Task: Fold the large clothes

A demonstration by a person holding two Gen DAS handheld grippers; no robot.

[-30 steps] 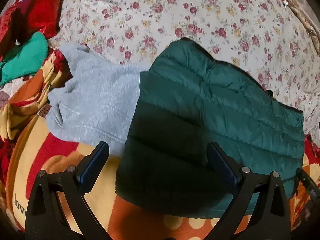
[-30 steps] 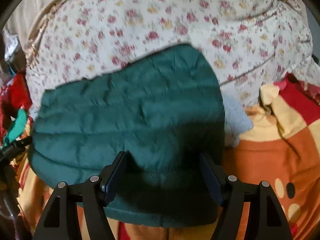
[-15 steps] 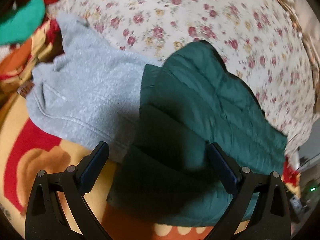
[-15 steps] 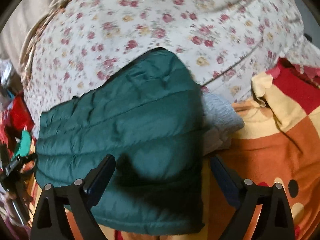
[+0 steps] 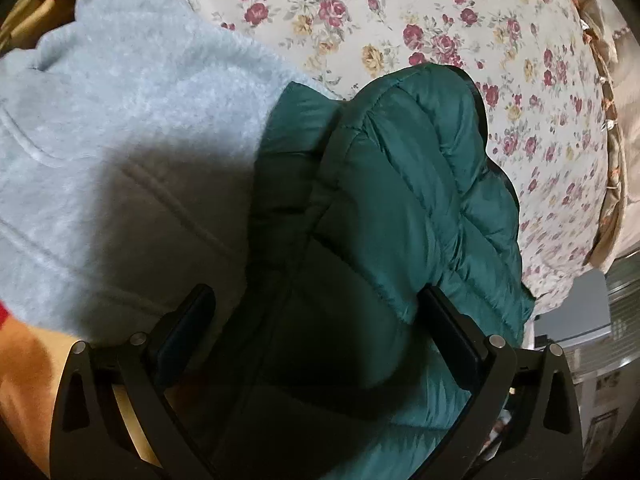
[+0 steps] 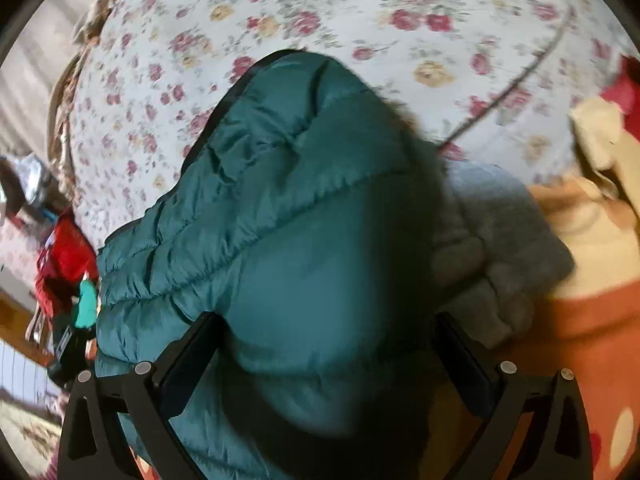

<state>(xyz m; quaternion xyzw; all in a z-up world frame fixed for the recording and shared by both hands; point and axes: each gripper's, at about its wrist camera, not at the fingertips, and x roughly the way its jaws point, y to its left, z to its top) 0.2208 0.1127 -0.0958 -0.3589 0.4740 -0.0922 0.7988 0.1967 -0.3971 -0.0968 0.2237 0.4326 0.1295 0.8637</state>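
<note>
Both views closer to jacket (image 5: 404, 200) than second ago: you've dropped in. Jacket fills frame centre, overlapping fleece (image 5: 120, 140) on bed. Left hand-held gripper (image 5: 316, 320) wide, right hand-held gripper (image 6: 324, 344) wide, straddling jacket edge. Grasp for next fold looks imminent.

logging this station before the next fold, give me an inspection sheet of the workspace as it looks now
Surface: bed with a white rose-print floral sheet and an orange, cream and red patterned blanket at the near side.
Job's things: dark green quilted puffer jacket, bunched up, lying partly over a light grey fleece sweatshirt.
Clutter: red and teal garments heaped at the bed's edge in the right wrist view.
Grippers: left claw open, fingers either side of the jacket's shaded near part; right claw open, likewise astride the jacket. Contact cannot be told.
Cables: nothing seen.
Surroundings: braided trim along the sheet's edge; room beyond blurred.
</note>
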